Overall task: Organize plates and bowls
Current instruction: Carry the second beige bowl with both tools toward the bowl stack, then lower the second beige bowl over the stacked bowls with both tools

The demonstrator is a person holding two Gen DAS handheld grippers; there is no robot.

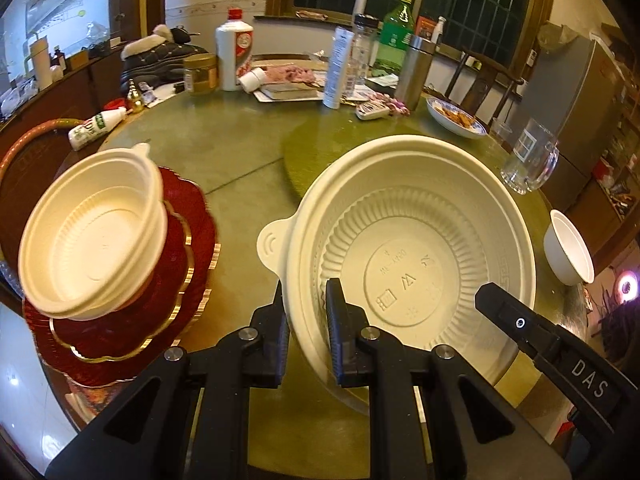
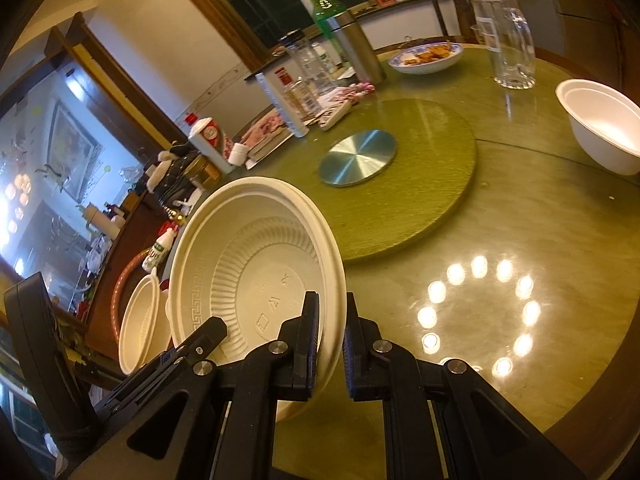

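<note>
Left wrist view: I am pinching the near rim of the big cream bowl (image 1: 412, 256) with my left gripper (image 1: 307, 308), one finger outside the wall and one inside, jaws closed on it. My right gripper (image 1: 486, 294) is reaching in from the right and gripping the same bowl's rim on the other side. The bowl is hanging tilted above the green table (image 1: 224, 160), its tab handle pointing left. Off to the left, a stack of smaller cream bowls (image 1: 94, 236) is sitting on a pile of red plates (image 1: 188, 248) with gold edges. A small white bowl (image 1: 570, 246) is resting at the right edge, near a glass mug (image 1: 530, 160).

From the right wrist, my right gripper (image 2: 331, 340) is clamping the big cream bowl (image 2: 256, 264) by its rim, and my left gripper (image 2: 218, 326) is showing at the lower left, holding the rim there. Beyond it, the turntable (image 2: 440, 168) is lying mid-table, with the small white bowl (image 2: 604, 124) and glass mug (image 2: 514, 48) to the right. Bottles and a dish of food (image 2: 428, 56) are crowding the far side.
</note>
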